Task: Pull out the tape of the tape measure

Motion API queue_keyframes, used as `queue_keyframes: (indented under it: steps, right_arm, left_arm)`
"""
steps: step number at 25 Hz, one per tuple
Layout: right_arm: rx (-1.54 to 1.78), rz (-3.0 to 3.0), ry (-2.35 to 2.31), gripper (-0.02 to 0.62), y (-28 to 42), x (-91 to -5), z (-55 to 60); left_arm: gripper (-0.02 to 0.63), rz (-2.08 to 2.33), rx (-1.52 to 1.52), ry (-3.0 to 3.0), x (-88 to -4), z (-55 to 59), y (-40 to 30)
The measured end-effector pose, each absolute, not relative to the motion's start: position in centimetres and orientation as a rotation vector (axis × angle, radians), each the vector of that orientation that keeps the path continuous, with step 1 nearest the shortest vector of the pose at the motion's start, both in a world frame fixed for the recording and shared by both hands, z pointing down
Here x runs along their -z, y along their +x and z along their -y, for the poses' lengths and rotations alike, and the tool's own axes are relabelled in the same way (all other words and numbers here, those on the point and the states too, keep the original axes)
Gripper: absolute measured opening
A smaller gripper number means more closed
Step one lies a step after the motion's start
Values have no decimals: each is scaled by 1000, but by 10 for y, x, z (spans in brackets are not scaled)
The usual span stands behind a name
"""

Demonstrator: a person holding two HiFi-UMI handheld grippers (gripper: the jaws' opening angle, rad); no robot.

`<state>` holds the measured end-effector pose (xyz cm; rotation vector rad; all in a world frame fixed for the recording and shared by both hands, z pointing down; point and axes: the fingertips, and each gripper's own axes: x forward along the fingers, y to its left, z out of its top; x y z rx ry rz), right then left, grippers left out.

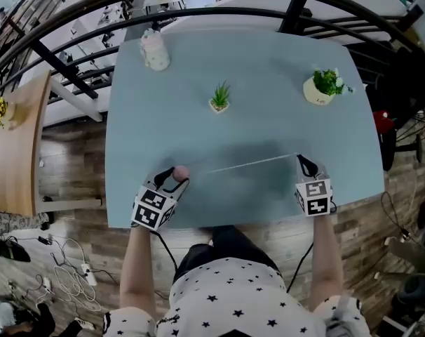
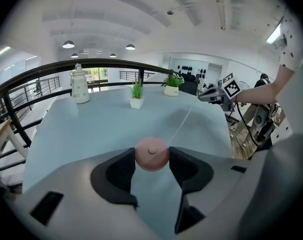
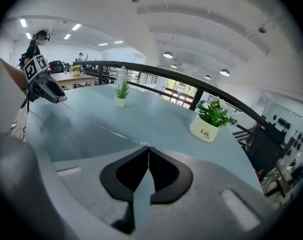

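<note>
Seen from above, I stand at the near edge of a pale blue surface [image 1: 268,62] with a gripper in each hand. On the left, my left gripper [image 1: 176,178] has its jaws clamped on opposite sides of the tape measure [image 1: 180,173], a small round pink case held low near the front edge. From the case, a thin pale tape [image 1: 247,163] stretches in a straight line to the right. It ends at my right gripper [image 1: 301,161], whose jaws are pressed together on the tape's tip. Farther back, well apart from the tape, stand a white bottle [image 1: 155,51], a small green plant [image 1: 220,98] and a potted plant [image 1: 323,86]. The case looks light, smooth and rounded, so I judge it could slip or twist unless squeezed squarely across its middle. The tape looks thin and flexible, best pinched flat at its very end.
</note>
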<state>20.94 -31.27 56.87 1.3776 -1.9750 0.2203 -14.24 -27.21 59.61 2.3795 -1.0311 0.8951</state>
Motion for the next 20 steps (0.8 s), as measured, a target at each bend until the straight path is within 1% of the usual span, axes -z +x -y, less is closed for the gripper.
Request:
queue_keyframes:
  steps: [20]
  right_arm:
    - [-331,1902,1289,9,214,-624,343]
  left_arm:
    - [212,994,-991,2317,-629,297,-138]
